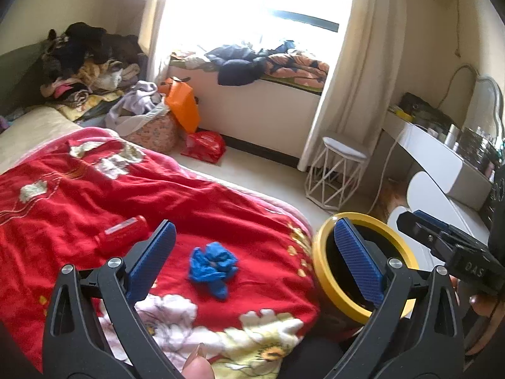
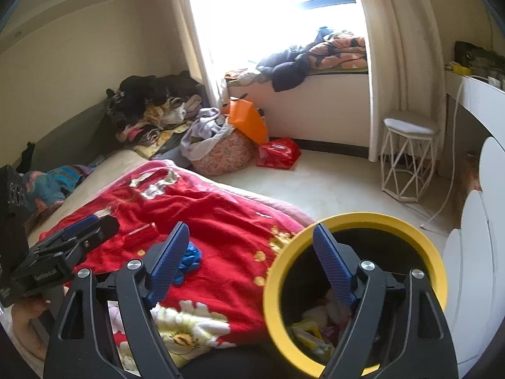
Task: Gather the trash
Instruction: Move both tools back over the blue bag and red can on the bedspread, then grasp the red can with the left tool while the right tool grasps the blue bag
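Right, both of your tools are up over the foot of the bed and nothing is in hand yet. Your left gripper has its blue pads spread wide with nothing between them, and the crumpled blue wad lies on the red floral blanket almost dead centre ahead of it, just beyond the fingertips and a touch to the left of middle. That's your nearer tool for this piece, no question. The wad has no real long axis, it's a bunched lump, though a tail trails toward you, so any closing direction across its bulk should bite.

Your right gripper is spread just as wide and empty, hovering over the near rim of the yellow-rimmed bin, which stands on the floor just beside the blanket's edge. From that camera the wad peeks out behind the left pad, well off to the left, so the right hand is poorly placed for it. Inside the bin you can make out scraps already sitting at the bottom, possibly paper and wrappers, too dim to say.

One more candidate: a red tube-like item lies on the blanket farther left of the wad, its length running left to right across your view. My call is left hand down onto the wad, then swing right to the bin
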A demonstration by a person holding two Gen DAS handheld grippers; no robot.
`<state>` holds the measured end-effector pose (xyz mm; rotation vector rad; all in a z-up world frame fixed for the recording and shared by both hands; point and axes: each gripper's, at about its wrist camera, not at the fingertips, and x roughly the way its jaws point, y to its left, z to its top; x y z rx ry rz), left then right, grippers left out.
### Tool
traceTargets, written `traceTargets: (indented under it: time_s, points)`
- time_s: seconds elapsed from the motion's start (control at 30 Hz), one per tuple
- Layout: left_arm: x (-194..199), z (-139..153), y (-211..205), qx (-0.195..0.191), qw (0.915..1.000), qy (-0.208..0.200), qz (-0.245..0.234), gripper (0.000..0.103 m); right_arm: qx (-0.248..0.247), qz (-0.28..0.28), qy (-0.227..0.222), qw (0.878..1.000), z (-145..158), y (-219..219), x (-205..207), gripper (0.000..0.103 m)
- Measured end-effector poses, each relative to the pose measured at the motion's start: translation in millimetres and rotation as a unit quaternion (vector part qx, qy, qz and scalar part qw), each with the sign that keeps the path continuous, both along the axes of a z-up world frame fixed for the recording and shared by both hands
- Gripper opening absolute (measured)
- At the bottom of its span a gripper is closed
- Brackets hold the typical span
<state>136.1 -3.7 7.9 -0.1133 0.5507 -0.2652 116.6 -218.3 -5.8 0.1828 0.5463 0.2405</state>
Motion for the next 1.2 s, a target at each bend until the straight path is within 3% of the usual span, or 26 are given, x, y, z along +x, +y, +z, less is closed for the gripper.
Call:
traceTargets:
  time_s: [0.43, 0.77, 0.97, 1.2]
  points:
    - [13.8, -12.3, 62.6, 0.007, 0.9967, 0.002, 0.08, 0.093, -0.033, 0.069, 0.014, 0.997, -17.8, 66.0, 23.2, 0.079]
    - [34.8, -46.3, 119.5, -0.011, 0.9894, 0.047, 0.137, 0.093, -0.08, 0.119, 0.051, 0.988, -58.8, 121.3, 52.1, 0.079]
    - [53.6, -68.8, 142.3, -0.023, 0.9853, 0.08, 0.15, 0.093, -0.098, 0.141, 0.082, 0.982, -87.2, 146.5, 71.1, 0.079]
    - [85.1, -96.2, 157.1, -0.008, 0.9828, 0.117, 0.143, 0.093, -0.1, 0.147, 0.119, 0.977, -114.9, 161.9, 94.4, 0.079]
